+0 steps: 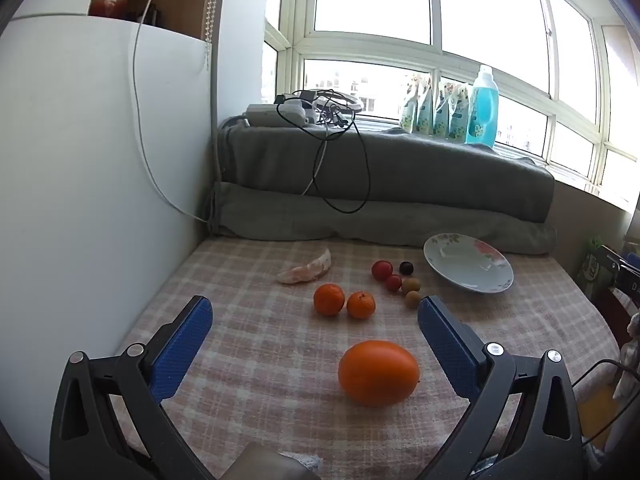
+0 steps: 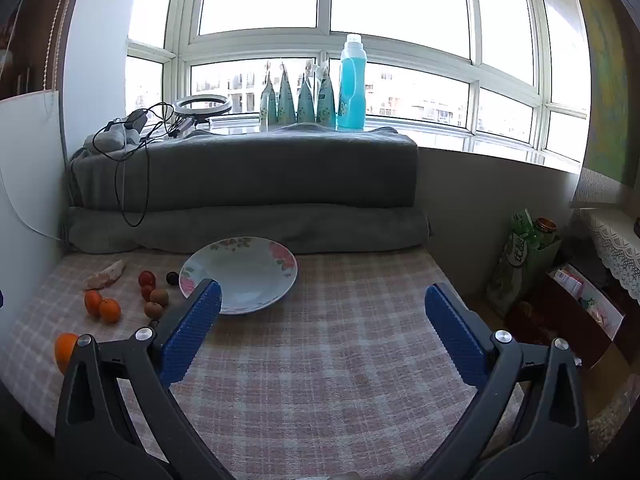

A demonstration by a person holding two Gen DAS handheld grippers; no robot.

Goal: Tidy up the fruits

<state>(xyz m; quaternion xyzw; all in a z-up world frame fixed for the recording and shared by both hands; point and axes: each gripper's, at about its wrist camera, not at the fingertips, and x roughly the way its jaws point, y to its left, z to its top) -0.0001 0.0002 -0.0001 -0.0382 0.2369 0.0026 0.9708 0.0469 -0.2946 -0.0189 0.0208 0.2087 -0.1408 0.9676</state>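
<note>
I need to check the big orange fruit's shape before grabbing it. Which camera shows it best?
The left wrist view: the big orange fruit lies whole and close, in front of the open left tongs. The right wrist view shows only a sliver of it at the left edge, partly behind the tongs' black frame.

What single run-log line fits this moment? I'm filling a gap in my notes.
left tongs: open, empty | right tongs: open, empty | plate: empty | large orange fruit: on cloth | stage: nothing moved

Blue detergent bottle (image 2: 352, 84) on windowsill (image 2: 460, 136)
</note>
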